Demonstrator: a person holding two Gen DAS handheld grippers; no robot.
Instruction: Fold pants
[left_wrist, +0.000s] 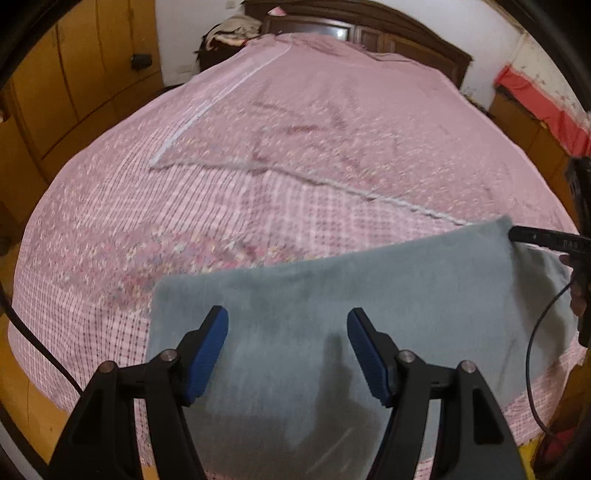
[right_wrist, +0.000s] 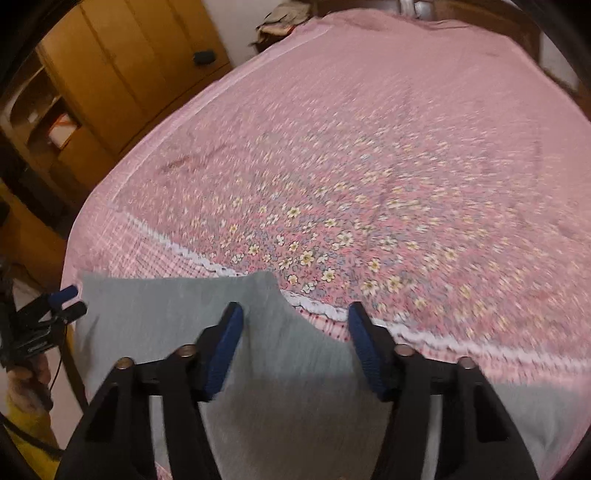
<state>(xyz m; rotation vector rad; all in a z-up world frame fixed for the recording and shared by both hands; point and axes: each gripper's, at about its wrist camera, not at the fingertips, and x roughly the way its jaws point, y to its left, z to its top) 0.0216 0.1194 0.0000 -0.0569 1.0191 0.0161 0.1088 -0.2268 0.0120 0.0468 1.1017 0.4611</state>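
Observation:
Grey-blue pants (left_wrist: 332, 295) lie folded flat at the near edge of a bed covered in pink flowered cloth (left_wrist: 295, 129). My left gripper (left_wrist: 287, 312) hovers over the pants' left part, its blue pads wide apart with nothing pressed between them. My right gripper (right_wrist: 294, 306) is open above the far right corner of the pants (right_wrist: 166, 314), and the corner's tip lies between its pads. In the left wrist view a black finger of the right gripper (left_wrist: 532, 240) reaches that corner. The left gripper (right_wrist: 62, 301) shows by the pants' left edge in the right wrist view.
A wooden wardrobe (left_wrist: 74, 92) stands left of the bed and a dark headboard (left_wrist: 369, 33) at its far end. A heap of clothes (left_wrist: 232, 29) lies at the far left corner. Red cloth (left_wrist: 535, 96) hangs at the right. A black cable (left_wrist: 532, 350) loops beside the pants.

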